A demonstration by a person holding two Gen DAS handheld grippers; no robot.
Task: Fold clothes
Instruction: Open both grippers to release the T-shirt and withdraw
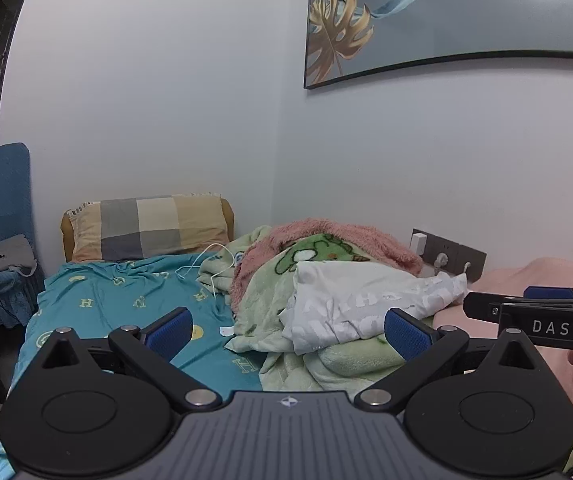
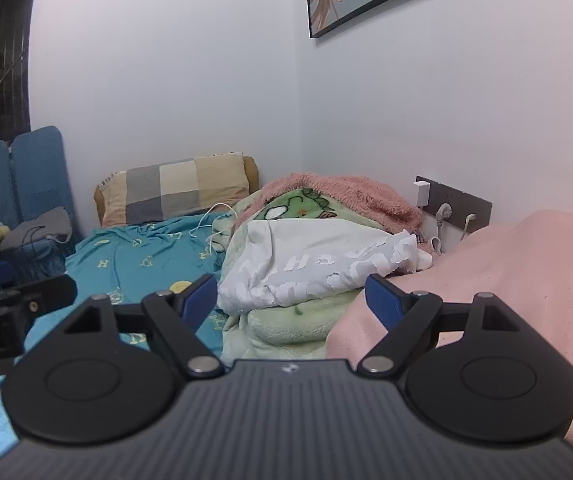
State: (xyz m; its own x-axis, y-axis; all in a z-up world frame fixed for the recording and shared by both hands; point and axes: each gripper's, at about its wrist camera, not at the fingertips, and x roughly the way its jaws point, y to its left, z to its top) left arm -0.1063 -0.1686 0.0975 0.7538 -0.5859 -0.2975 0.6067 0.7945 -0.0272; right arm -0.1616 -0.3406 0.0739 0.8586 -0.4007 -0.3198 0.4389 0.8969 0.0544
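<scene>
Bedding under both spread-fingered grippers — left gripper (image 1: 286,330), right gripper (image 2: 290,296) — holding nothing.

Cool, dim, even room light lying over scene; ceiling glare reflecting in picture frame (image 1: 446,20) glass; fisheye bending frame edge; black corners vignetting.

One checked pillow (image 1: 146,226), one white garment (image 1: 366,300), one pink garment (image 2: 506,272), one framed picture (image 1: 446,16), two hand-held grippers: left (image 1: 286,334), right (image 2: 289,300).
</scene>
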